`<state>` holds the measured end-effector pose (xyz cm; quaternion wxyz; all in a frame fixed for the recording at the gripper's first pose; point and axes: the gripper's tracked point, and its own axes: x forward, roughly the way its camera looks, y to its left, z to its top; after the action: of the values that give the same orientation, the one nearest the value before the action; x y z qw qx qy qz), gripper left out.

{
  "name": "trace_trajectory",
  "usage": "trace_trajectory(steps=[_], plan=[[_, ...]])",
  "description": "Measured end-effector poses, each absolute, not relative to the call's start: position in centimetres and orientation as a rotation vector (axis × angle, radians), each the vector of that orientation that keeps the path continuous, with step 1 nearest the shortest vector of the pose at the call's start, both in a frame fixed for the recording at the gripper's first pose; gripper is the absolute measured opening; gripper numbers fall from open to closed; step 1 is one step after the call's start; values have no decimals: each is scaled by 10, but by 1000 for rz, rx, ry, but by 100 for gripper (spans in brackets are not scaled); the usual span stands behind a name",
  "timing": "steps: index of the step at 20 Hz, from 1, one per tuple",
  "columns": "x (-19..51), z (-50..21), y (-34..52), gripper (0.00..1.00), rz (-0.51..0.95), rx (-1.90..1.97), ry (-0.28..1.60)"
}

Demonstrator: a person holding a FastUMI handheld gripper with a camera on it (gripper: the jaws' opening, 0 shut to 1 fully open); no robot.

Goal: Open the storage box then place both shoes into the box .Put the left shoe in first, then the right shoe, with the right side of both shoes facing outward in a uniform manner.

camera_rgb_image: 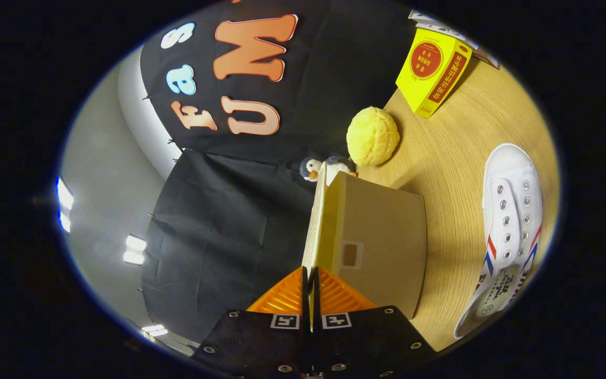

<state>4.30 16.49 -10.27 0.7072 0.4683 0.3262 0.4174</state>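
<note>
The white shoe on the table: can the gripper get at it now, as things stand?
Probably not yet. The gripper is shut on the box lid, pinching its thin edge between both fingers. The white shoe lies on the table beyond the storage box, with nothing covering it, but the gripper must release the lid first.

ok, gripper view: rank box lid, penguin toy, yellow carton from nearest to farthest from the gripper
1. box lid: its thin edge is pinched between the fingers of the gripper.
2. penguin toy: just beyond the lid's far end, by the black cloth.
3. yellow carton: farthest, on the wooden table past the yellow round bun.
</note>
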Motion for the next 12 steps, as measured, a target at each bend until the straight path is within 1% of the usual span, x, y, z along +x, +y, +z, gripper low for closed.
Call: trace_trajectory(steps=[7,12], plan=[[40,-26,191,3,954,989,614],[34,20,231,3,971,917,551]])
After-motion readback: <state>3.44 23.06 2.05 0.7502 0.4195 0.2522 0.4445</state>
